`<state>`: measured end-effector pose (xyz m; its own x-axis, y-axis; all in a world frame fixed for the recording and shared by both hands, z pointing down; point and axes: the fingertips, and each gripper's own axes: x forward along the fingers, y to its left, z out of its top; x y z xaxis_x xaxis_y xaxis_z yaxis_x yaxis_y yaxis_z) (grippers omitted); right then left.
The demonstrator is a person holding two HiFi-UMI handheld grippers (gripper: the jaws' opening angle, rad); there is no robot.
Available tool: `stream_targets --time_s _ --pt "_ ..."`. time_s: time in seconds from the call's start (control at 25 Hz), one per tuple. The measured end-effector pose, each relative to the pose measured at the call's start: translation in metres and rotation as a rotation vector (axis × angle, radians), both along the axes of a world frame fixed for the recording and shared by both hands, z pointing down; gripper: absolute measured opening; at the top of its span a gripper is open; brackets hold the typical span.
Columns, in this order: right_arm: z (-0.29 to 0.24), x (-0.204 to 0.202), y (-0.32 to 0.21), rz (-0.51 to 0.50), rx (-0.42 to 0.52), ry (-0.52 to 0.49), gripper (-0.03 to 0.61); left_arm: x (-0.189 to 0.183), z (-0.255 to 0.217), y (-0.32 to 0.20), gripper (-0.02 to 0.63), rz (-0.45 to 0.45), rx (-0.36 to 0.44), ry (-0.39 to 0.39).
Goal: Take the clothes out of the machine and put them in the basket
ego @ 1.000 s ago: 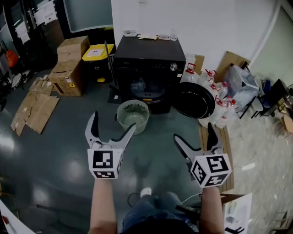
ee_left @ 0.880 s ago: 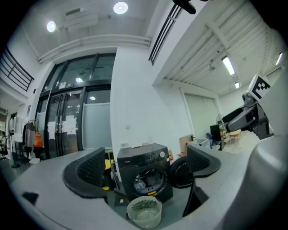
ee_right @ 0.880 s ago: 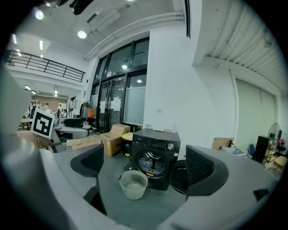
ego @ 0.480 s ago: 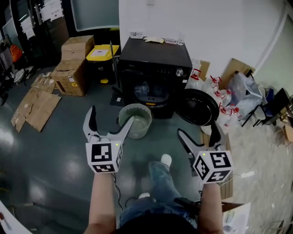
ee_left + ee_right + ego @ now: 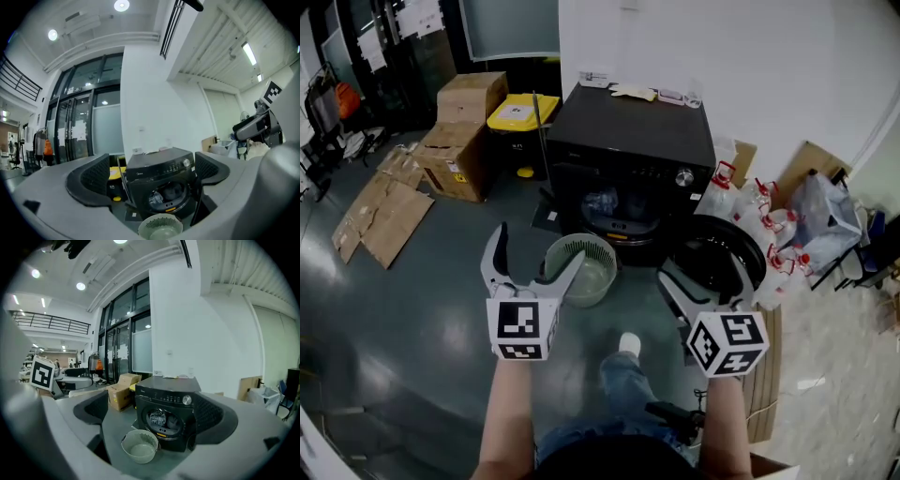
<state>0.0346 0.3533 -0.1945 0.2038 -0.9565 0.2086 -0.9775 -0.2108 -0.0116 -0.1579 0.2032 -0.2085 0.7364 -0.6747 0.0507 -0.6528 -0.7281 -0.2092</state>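
I hold the left gripper (image 5: 536, 246) and right gripper (image 5: 700, 272) wide open and empty before the black machine (image 5: 637, 141), clothes (image 5: 602, 200) inside its drum, green basket (image 5: 591, 242) on the floor in front.

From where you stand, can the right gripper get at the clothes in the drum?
Probably, after stepping closer. The machine door hangs open, the clothes show inside, and the basket sits left of the right gripper, whose jaws are apart and empty.
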Motion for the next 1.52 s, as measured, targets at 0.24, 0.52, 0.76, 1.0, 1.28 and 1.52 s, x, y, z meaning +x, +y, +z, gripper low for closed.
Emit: stream_targets --time_s 0.24,0.52,0.76,1.0,1.28,1.52 --pt "0.006 0.092 -0.083 -0.062 -0.018 -0.041 0.564 0.091 -0.004 -0.07 0.568 -0.043 0.002 -0.028" --pt "0.024 0.157 -0.16 -0.141 -0.043 -0.065 0.563 0.17 0.008 -0.135 0.568 -0.076 0.024 -0.096" --pt "0.058 0.18 -0.195 -0.185 -0.114 -0.106 0.565 0.195 0.037 -0.165 0.568 -0.099 -0.026 -0.142" --pt "0.097 0.172 -0.22 -0.23 -0.177 -0.151 0.565 0.191 0.09 -0.174 0.568 -0.108 -0.107 -0.206" --pt "0.136 0.148 -0.238 -0.255 -0.272 -0.188 0.564 0.171 0.134 -0.188 0.568 -0.11 -0.198 -0.249" --pt "0.168 0.125 -0.255 -0.253 -0.319 -0.238 0.563 0.156 0.167 -0.205 0.568 -0.066 -0.248 -0.285"
